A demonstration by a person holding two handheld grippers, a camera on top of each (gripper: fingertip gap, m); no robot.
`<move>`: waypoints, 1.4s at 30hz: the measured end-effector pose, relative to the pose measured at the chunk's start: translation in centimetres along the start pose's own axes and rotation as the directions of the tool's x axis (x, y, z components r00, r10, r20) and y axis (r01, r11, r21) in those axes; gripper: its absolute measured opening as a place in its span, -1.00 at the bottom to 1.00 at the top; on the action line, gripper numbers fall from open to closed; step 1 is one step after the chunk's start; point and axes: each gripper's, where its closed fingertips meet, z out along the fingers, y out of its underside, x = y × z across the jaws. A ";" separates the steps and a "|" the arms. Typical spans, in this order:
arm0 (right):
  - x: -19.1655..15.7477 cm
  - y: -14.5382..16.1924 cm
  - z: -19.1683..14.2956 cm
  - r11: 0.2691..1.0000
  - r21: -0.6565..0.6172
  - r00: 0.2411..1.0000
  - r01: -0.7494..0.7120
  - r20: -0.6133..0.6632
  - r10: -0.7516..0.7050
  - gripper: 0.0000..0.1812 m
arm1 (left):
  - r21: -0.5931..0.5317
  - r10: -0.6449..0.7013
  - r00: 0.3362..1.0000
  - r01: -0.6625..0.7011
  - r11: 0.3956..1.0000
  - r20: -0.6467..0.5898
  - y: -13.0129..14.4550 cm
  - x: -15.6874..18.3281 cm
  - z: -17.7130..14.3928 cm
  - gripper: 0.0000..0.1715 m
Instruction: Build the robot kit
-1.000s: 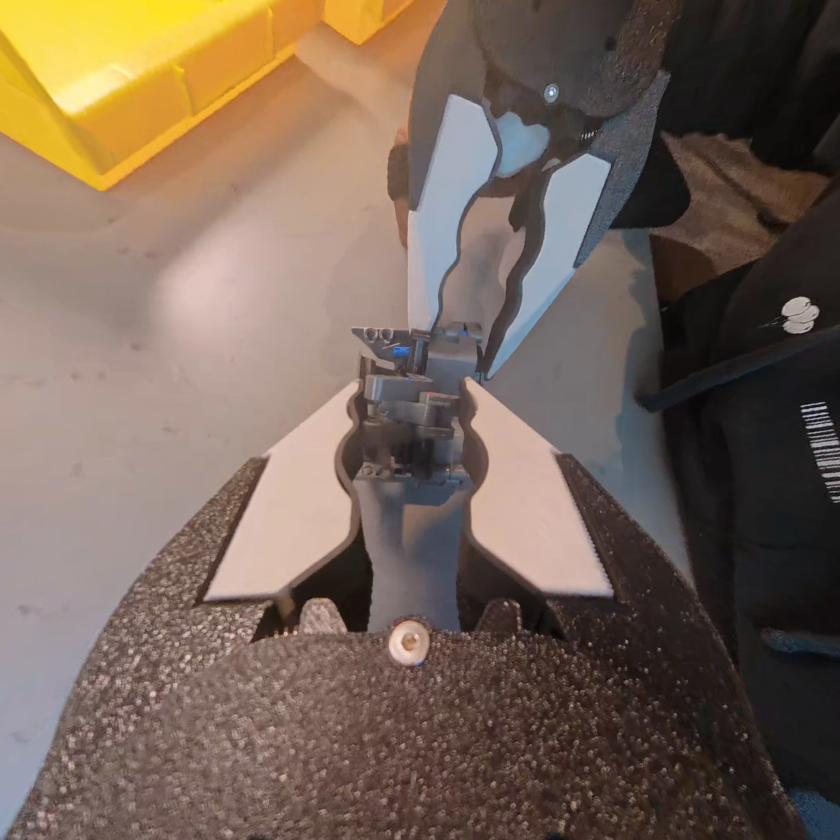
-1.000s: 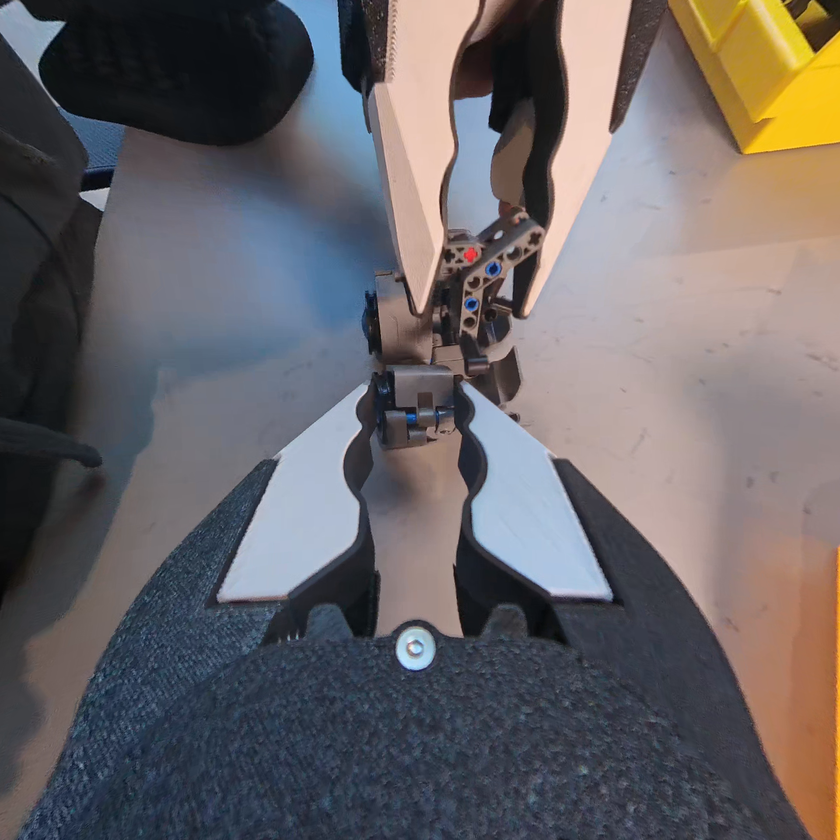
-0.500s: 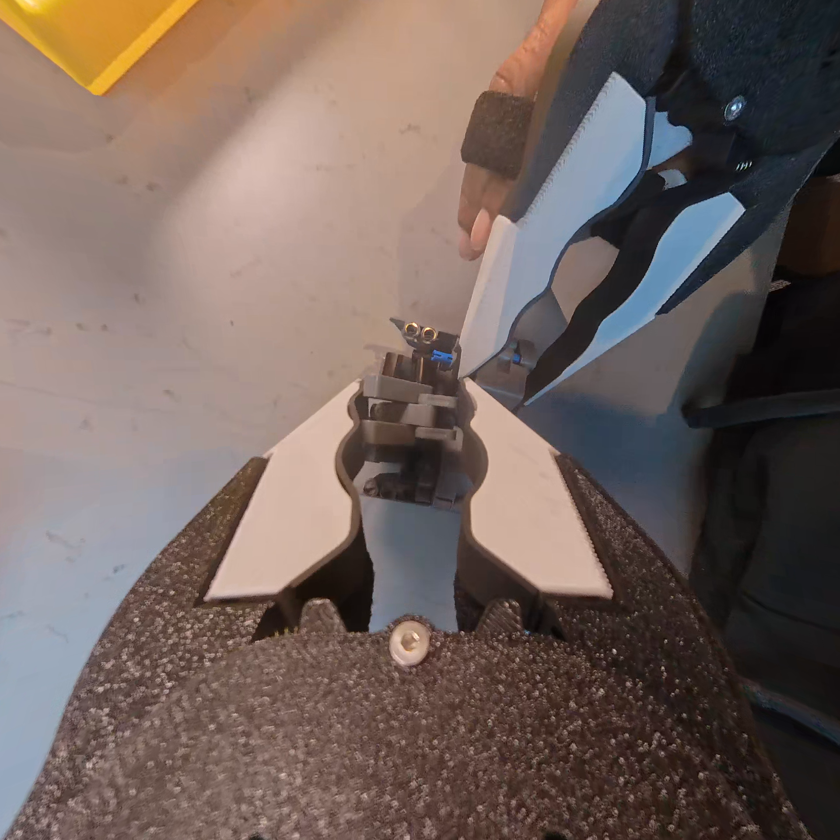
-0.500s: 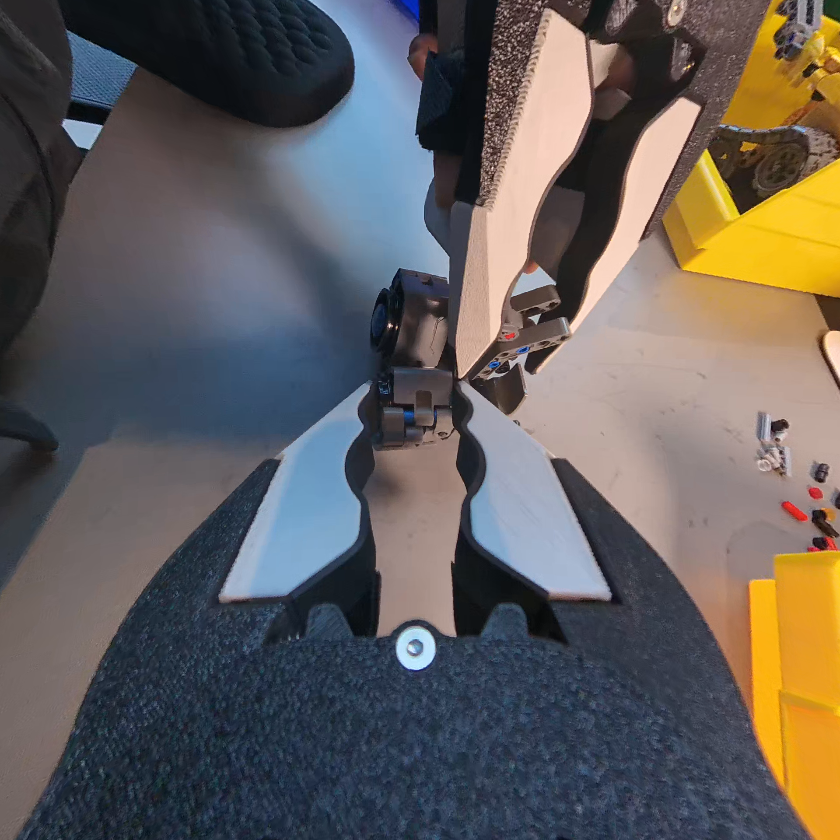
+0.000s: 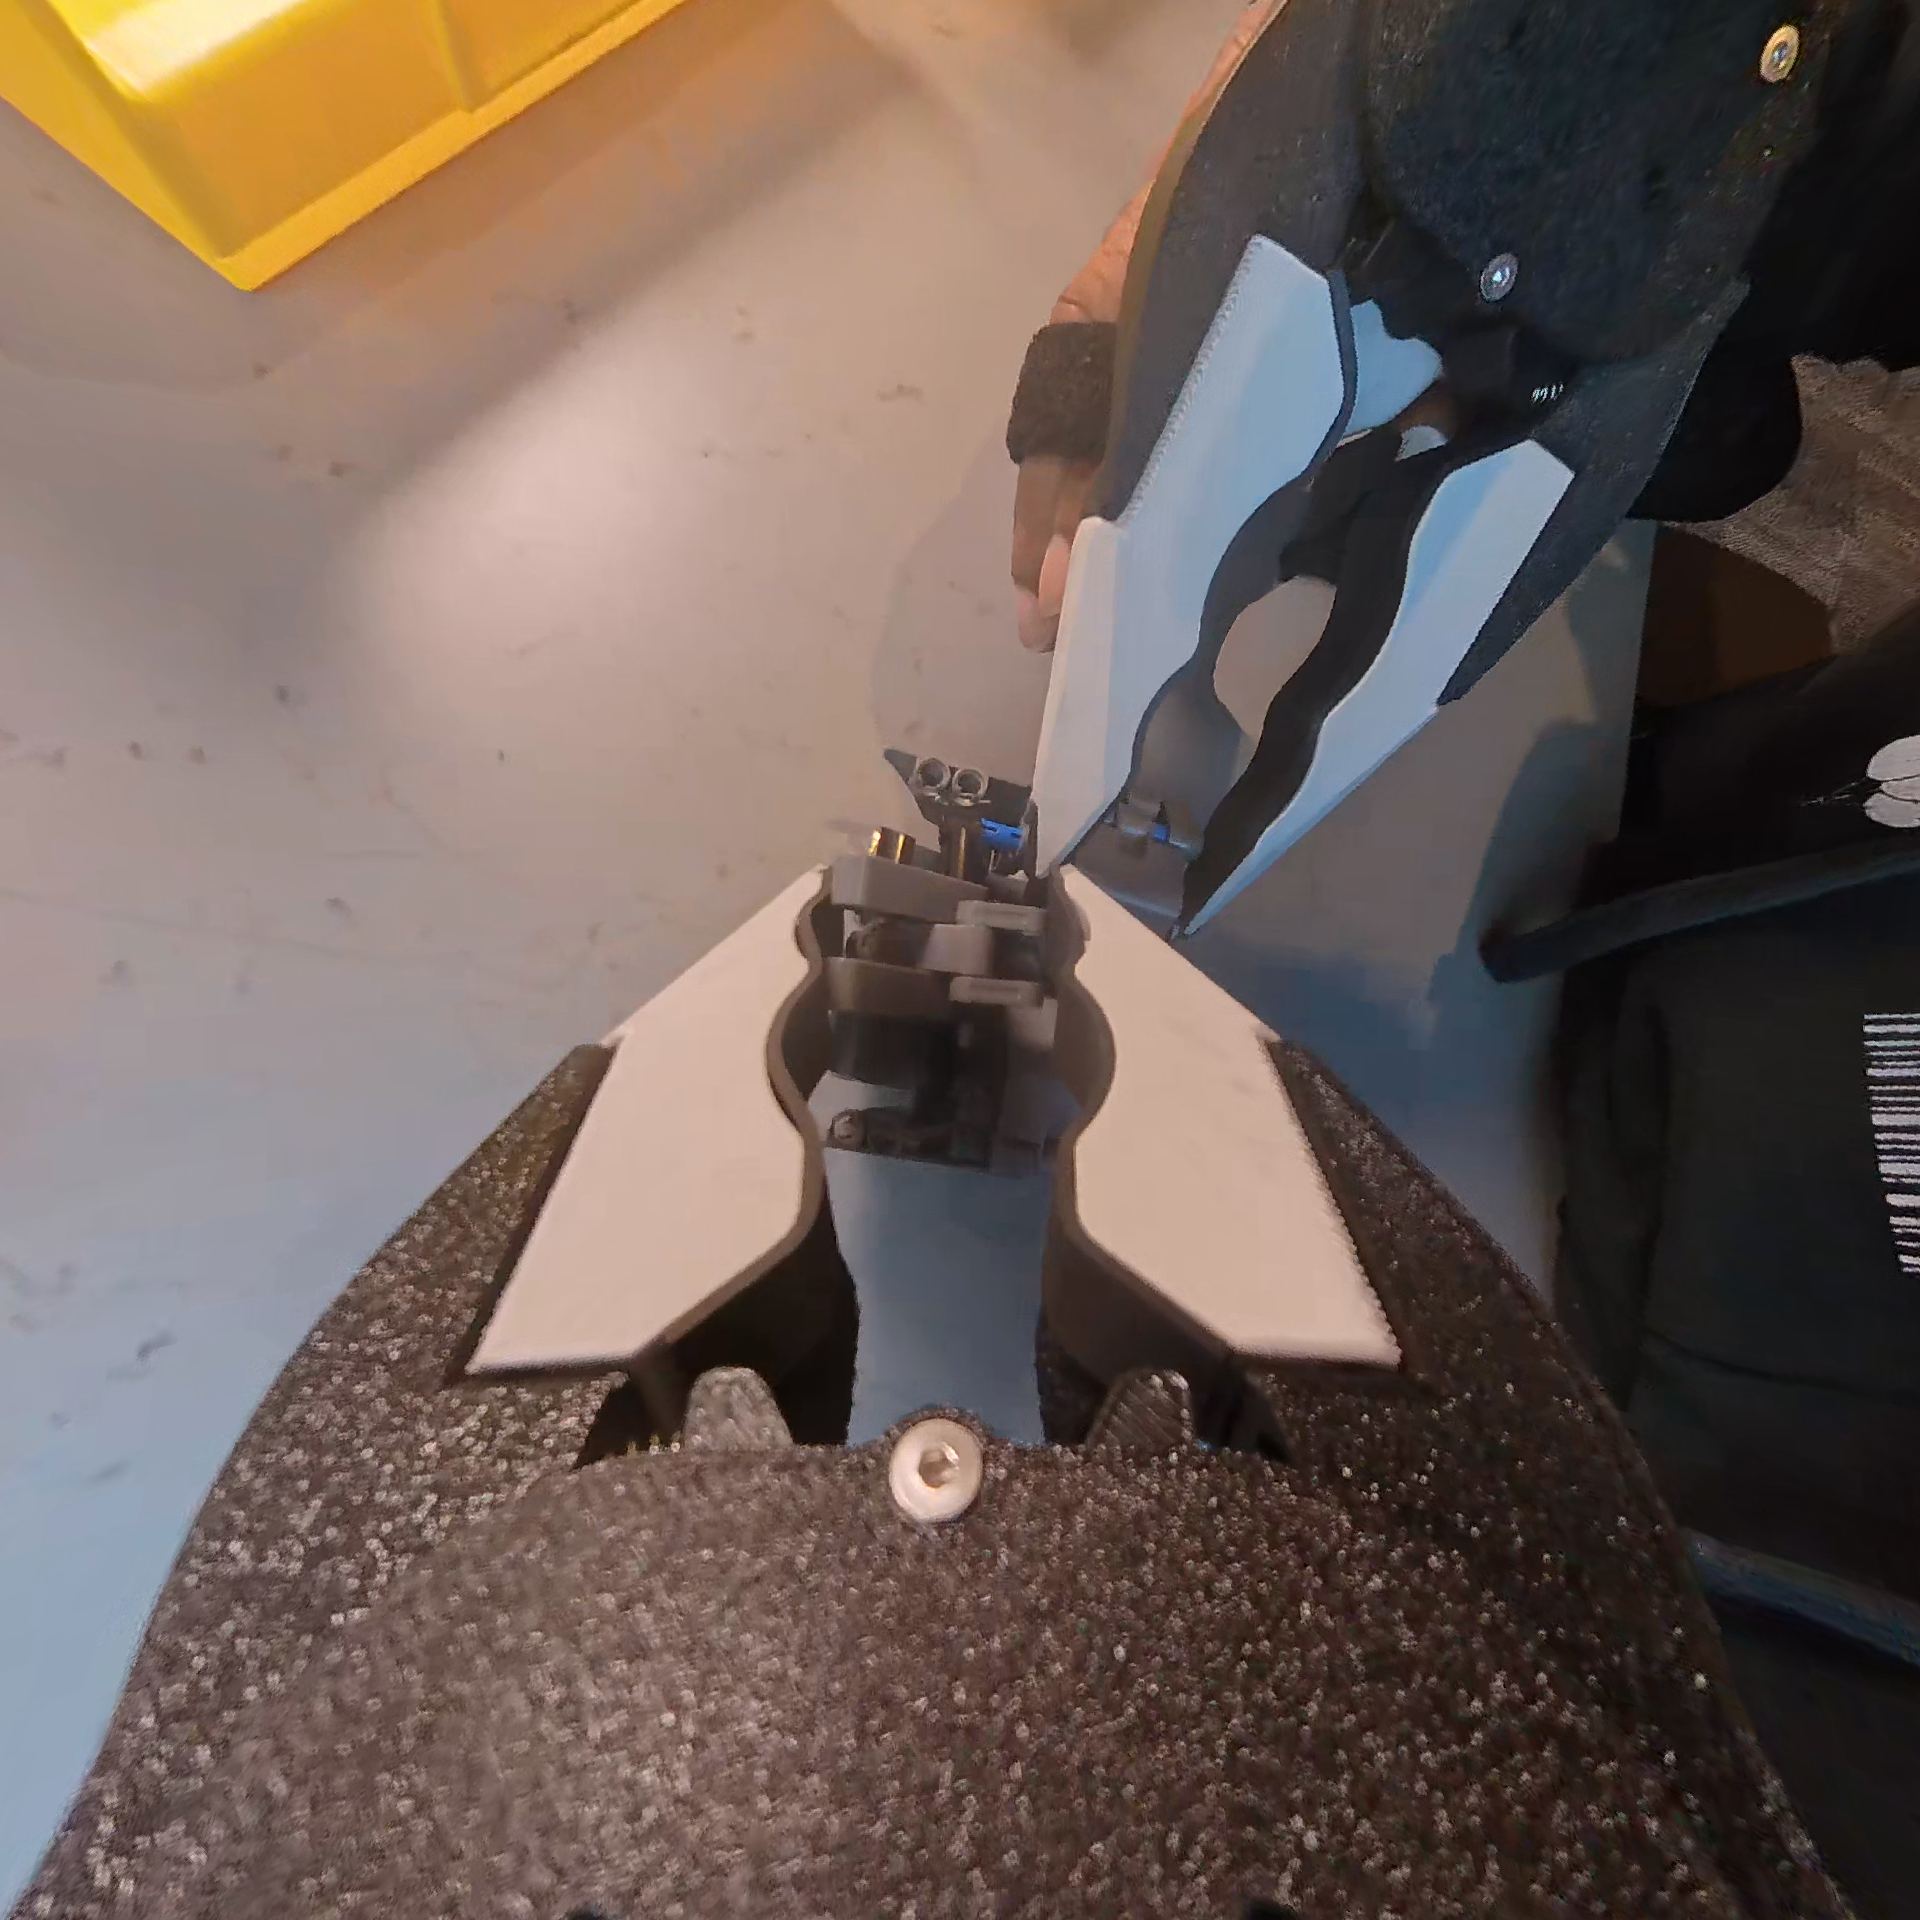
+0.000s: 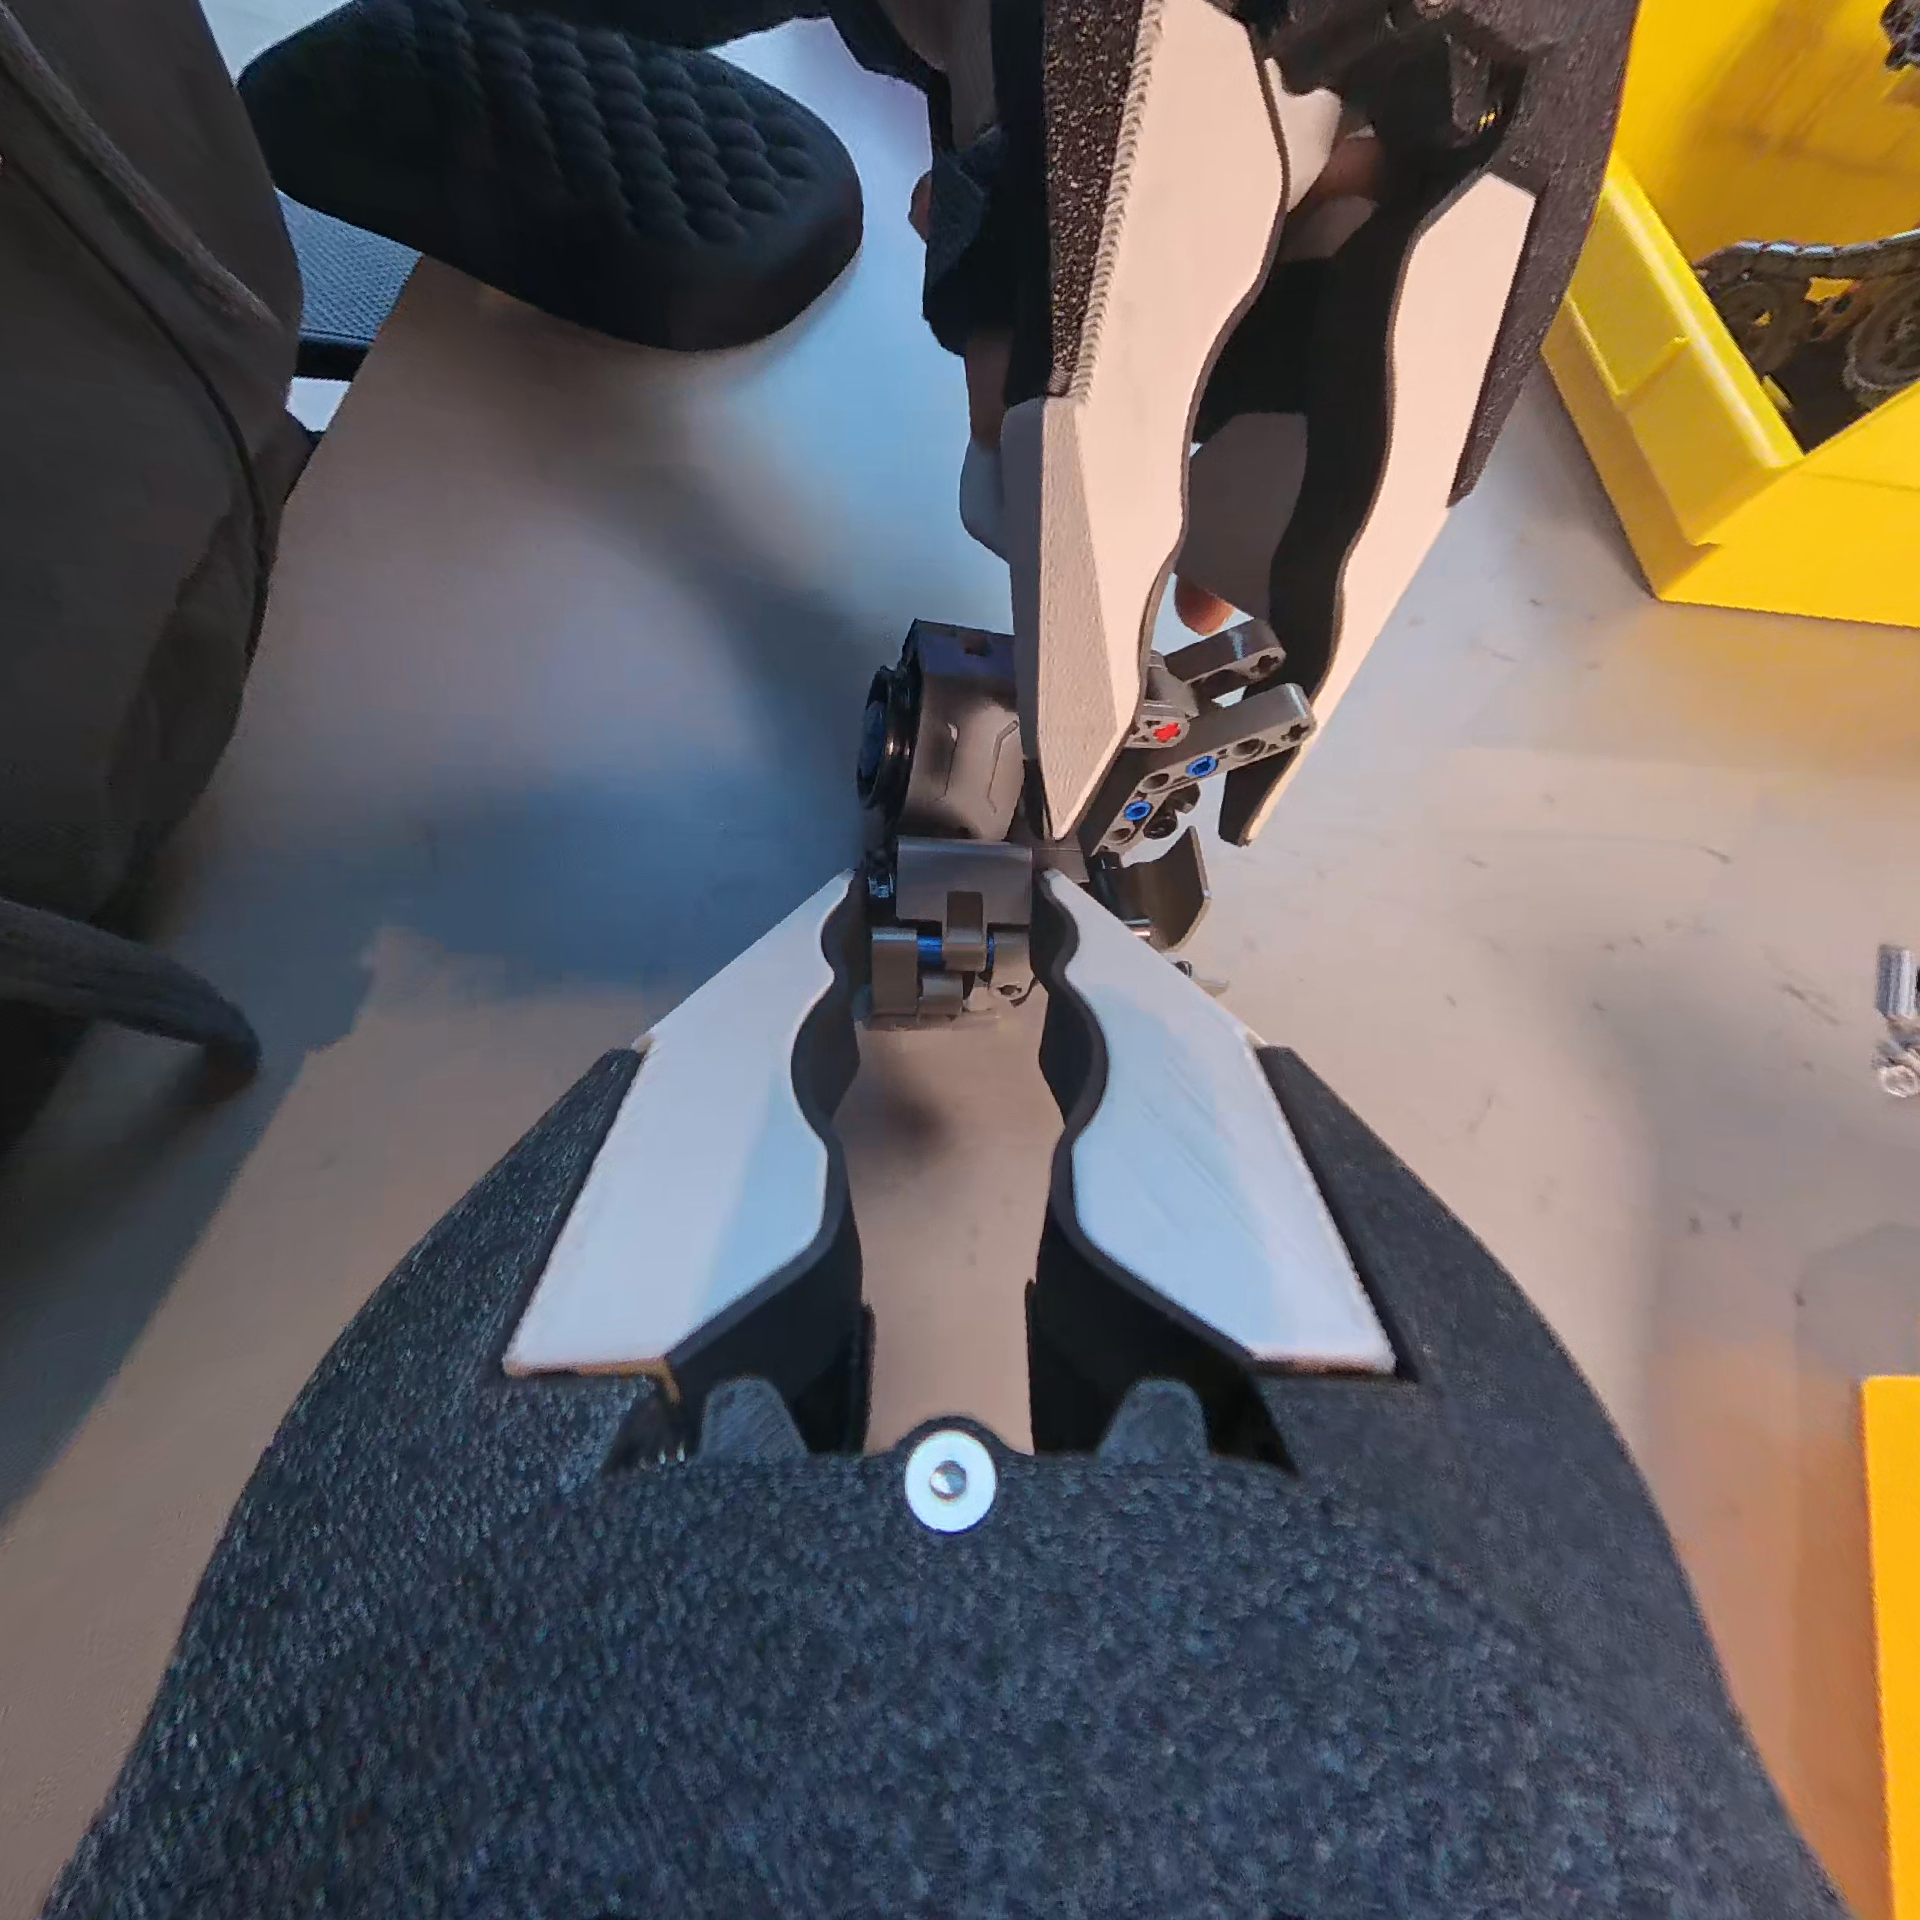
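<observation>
A grey building-brick assembly (image 5: 935,987) with blue pins is held above the pale table between both grippers. My left gripper (image 5: 940,883) is shut on its layered grey end. My right gripper (image 5: 1117,899) comes in from the upper right in the left wrist view, its fingertips against the far side of the assembly. In the right wrist view, my right gripper (image 6: 945,883) is shut on a grey hinged block of the assembly (image 6: 951,935). The left gripper (image 6: 1153,831) comes down from above and clamps the perforated beam part (image 6: 1195,769) with red and blue pins.
A yellow bin (image 5: 312,104) sits at the far left of the table (image 5: 416,623). Another yellow bin (image 6: 1714,436) holds dark track links. Small loose parts (image 6: 1896,1018) lie at the right. A black bag (image 6: 125,520) and a black cushion (image 6: 551,166) are at the left. A hand (image 5: 1049,499) holds the right gripper.
Both grippers have kept hold of the assembly and turned it together. The right gripper has swung from straight ahead to the upper right in the left wrist view. The yellow bins have shifted in view.
</observation>
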 end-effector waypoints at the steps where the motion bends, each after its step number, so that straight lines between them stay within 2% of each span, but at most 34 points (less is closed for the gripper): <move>1: 0.0 0.0 0.0 1.000 -0.004 1.000 0.005 0.001 -0.005 -0.67 | -0.001 0.001 1.000 -0.001 1.000 -0.003 0.0 0.0 0.0 -0.56; 6: -0.2 -0.1 0.0 0.998 -0.022 0.998 0.054 0.011 -0.054 -0.67 | -0.031 0.035 0.999 -0.035 0.999 -0.009 0.1 0.3 0.1 -0.56; 13: -1.0 -0.1 -0.1 0.999 0.010 0.995 0.040 0.089 -0.040 -0.68 | -0.012 0.084 0.994 -0.085 0.996 -0.077 0.3 1.2 0.2 -0.57; 20: -0.8 -0.2 0.0 1.000 0.004 0.996 -0.003 0.092 0.003 -0.67 | 0.010 0.089 0.987 -0.089 0.996 -0.136 0.4 2.1 0.0 -0.63; 25: -0.5 -1.2 -1.5 0.999 0.031 0.995 -0.040 0.088 0.037 -0.45 | 0.030 0.093 0.984 -0.089 0.996 -0.151 0.4 2.2 -0.2 -0.62; 29: 0.2 -0.1 -0.8 0.996 -0.094 0.997 -0.009 0.074 0.016 -0.22 | 0.036 0.100 0.981 -0.095 0.995 -0.165 0.3 2.3 -0.1 -0.62; 31: 0.3 0.7 -0.1 0.986 -0.165 0.997 0.032 0.072 -0.020 -0.26 | 0.039 0.102 0.980 -0.096 0.995 -0.169 0.3 2.3 -0.1 -0.62; 33: 0.1 0.9 0.1 0.981 -0.185 0.995 0.052 0.090 -0.036 -0.38 | 0.043 0.095 0.981 -0.088 0.995 -0.169 0.3 2.3 -0.1 -0.61; 35: 0.2 0.8 0.2 0.982 -0.188 0.995 0.036 0.094 -0.019 -0.39 | 0.057 0.086 0.982 -0.078 0.995 -0.170 0.3 2.4 -0.3 -0.59; 39: 0.1 0.5 0.3 0.983 -0.182 0.994 0.025 0.111 -0.004 -0.40 | 0.064 0.093 0.982 -0.084 0.994 -0.163 0.6 3.3 -0.6 -0.37; 42: -0.1 0.3 0.3 0.985 -0.173 0.992 0.026 0.123 -0.004 -0.40 | 0.074 0.075 0.983 -0.064 0.995 -0.170 0.6 3.5 -0.9 -0.34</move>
